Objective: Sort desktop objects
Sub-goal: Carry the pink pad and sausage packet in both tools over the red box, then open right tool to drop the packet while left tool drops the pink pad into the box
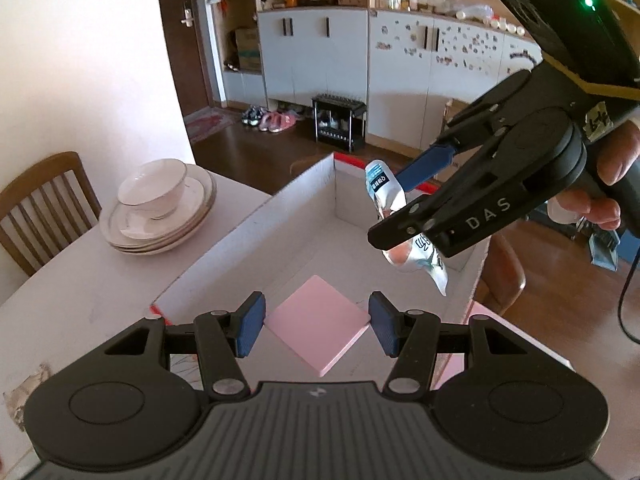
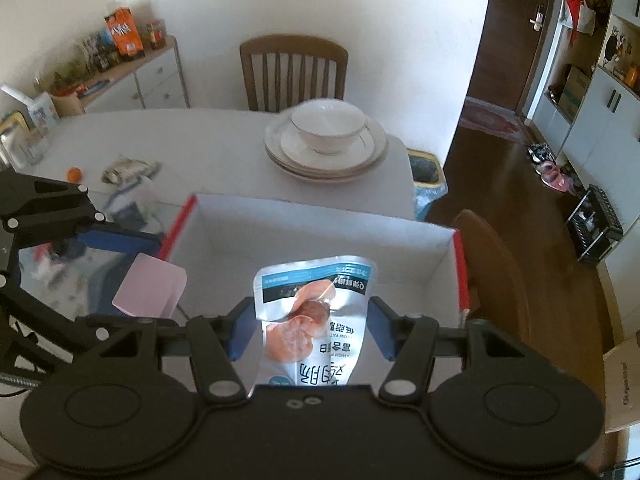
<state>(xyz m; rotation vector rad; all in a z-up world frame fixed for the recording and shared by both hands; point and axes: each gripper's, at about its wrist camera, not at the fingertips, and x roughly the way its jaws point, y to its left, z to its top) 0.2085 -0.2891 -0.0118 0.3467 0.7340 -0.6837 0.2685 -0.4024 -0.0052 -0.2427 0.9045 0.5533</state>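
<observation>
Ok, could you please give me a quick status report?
Left gripper shut on pink pad. Right gripper shut on snack pouch. Both over open box. Nothing blocking.

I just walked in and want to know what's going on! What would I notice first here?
First, the shiny silver snack pouch clamped in the right gripper, held over the open white cardboard box. Next, the flat pink square pad between the blue fingers of the left gripper, over the same box. Behind the box, a white bowl sits on a stack of white plates on the table.
</observation>
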